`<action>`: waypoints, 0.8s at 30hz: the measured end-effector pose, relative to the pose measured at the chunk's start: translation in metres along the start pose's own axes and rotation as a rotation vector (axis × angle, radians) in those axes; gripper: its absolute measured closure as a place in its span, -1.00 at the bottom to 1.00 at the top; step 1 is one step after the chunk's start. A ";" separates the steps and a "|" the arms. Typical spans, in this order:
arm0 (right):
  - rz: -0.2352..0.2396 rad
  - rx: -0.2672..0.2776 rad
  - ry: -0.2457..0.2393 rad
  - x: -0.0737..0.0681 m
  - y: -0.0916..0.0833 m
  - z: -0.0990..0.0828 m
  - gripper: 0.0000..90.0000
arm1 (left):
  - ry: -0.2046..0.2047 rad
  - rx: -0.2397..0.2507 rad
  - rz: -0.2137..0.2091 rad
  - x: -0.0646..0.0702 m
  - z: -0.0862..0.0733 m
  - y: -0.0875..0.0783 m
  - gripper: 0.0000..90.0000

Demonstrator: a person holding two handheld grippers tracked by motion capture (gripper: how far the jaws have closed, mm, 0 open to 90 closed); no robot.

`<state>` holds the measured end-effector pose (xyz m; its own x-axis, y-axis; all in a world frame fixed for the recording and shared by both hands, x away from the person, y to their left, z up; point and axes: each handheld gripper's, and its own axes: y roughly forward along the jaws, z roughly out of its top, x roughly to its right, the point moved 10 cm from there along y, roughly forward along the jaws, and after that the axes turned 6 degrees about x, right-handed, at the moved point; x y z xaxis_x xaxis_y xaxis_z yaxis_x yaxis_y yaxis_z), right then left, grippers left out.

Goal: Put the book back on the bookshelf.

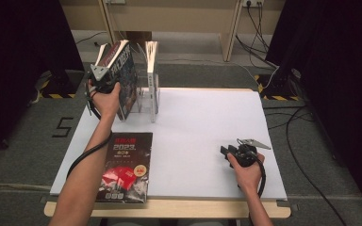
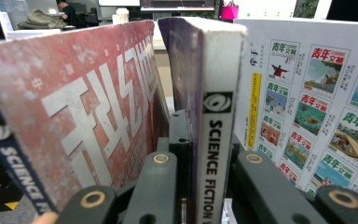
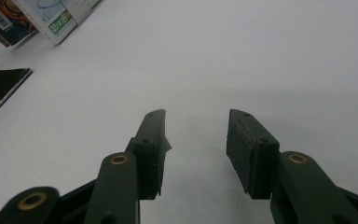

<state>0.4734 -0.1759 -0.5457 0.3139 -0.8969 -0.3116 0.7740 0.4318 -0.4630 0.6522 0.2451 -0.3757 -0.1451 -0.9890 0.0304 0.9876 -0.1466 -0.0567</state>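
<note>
Left gripper [image 1: 104, 77] up at back left of white table [image 1: 207, 136], jaws squeezed tight on spine of Science Fiction book [image 2: 214, 116]. Book stands upright in clear rack [image 1: 143, 101], beside red book [image 2: 74, 126] in left gripper view. White magazine [image 1: 152, 77] with small pictures stands just beside, in next slot. Black magazine [image 1: 125, 167] lies flat at front left of table. Right gripper [image 3: 196, 140] rests low over bare table at right, jaws apart, nothing between them
</note>
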 end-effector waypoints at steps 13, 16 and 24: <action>0.004 -0.013 0.000 -0.001 -0.001 -0.003 0.28 | -0.053 0.005 -0.003 0.006 0.004 -0.032 0.25; 0.003 -0.013 0.002 -0.001 0.000 -0.003 0.28 | -0.054 0.013 0.004 0.006 0.004 -0.047 0.21; 0.003 -0.015 0.011 -0.002 0.000 -0.004 0.28 | -0.101 0.044 0.040 -0.008 0.000 -0.076 0.04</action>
<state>0.4704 -0.1736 -0.5477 0.3100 -0.8947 -0.3217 0.7651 0.4356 -0.4742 0.5784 0.2638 -0.3721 -0.1012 -0.9864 0.1297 0.9944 -0.1041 -0.0159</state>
